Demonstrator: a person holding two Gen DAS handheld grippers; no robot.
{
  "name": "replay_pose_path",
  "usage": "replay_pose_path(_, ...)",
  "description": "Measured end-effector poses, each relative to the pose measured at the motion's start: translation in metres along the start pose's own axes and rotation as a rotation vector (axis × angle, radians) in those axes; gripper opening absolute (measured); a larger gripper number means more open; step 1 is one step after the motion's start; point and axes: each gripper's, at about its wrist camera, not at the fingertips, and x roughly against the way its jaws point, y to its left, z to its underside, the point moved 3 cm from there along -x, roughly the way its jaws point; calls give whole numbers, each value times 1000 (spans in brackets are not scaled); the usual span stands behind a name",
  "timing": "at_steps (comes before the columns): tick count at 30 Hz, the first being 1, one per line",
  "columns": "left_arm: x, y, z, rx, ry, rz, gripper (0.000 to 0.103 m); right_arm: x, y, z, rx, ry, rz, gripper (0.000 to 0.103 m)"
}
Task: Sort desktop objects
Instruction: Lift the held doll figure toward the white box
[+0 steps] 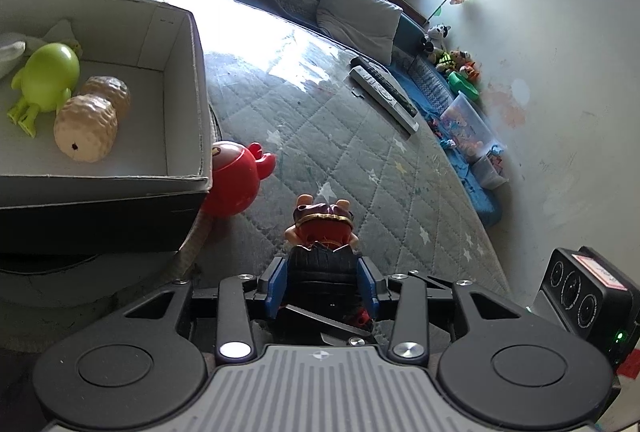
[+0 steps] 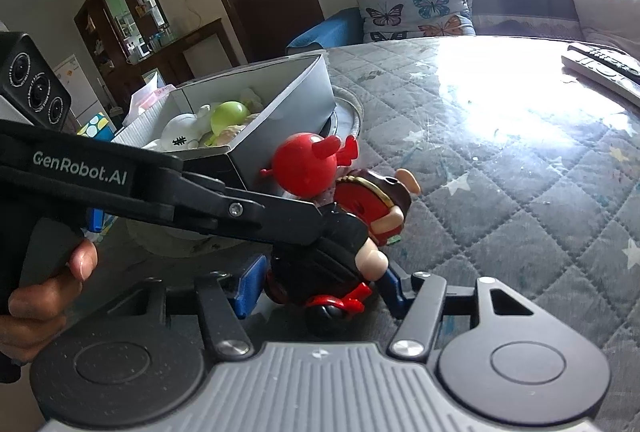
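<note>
A small figure (image 1: 322, 220) with a red face, a dark gold-trimmed hat and a black body lies tilted on the grey quilted table top (image 1: 380, 160). My left gripper (image 1: 323, 274) is open, its blue pads (image 1: 276, 284) close beside the black body. In the right wrist view the left gripper (image 2: 320, 228) reaches in from the left onto the figure (image 2: 372, 196). My right gripper (image 2: 322, 284) has its blue pads (image 2: 250, 284) against the figure's lower body and feet. A round red toy (image 1: 236, 184) stands against the open box (image 1: 200, 72).
The box holds a green toy (image 1: 48, 76), a beige knobbly toy (image 1: 88, 124) and a white toy (image 2: 182, 130). Two remotes (image 1: 384, 92) lie at the table's far right edge. A hand (image 2: 40, 296) grips the left tool. A sofa with cushions runs behind the table.
</note>
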Motion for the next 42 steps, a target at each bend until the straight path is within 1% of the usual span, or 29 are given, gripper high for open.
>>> replay_pose_path(6, 2, -5, 4, -24, 8, -22, 45, 2, 0, 1, 0, 2, 0, 58)
replay_pose_path(13, 5, -10, 10, -34, 36, -33, 46, 6, 3, 5, -10, 5, 6, 58)
replay_pose_path(16, 6, -8, 13, -24, 49, -18, 45, 9, 4, 8, -16, 6, 8, 58)
replay_pose_path(20, 8, -3, 18, -8, 74, 20, 44, 15, 4, 11, -31, 2, 1, 58)
replay_pose_path(23, 10, 0, 20, 2, 71, 28, 44, 18, 4, 13, -39, -5, -5, 58)
replay_pose_path(26, 9, 1, 19, 6, 70, 11, 44, 20, 5, 13, -34, -11, -5, 58)
replay_pose_path(28, 7, 1, 20, 7, 76, 20, 44, 20, 7, 14, -24, -14, -16, 56)
replay_pose_path(30, 5, 1, 20, 13, 81, 20, 43, 20, 9, 13, -15, -16, -23, 56)
replay_pose_path(36, 13, 2, 16, 11, 58, 21, 43, 25, 1, 10, -51, -36, -26, 56)
replay_pose_path(40, 25, 4, 10, 21, 26, 38, 43, 30, -7, 10, -90, -46, -39, 57)
replay_pose_path(42, 32, 5, 6, 18, 5, 34, 43, 30, -10, 10, -108, -50, -45, 57)
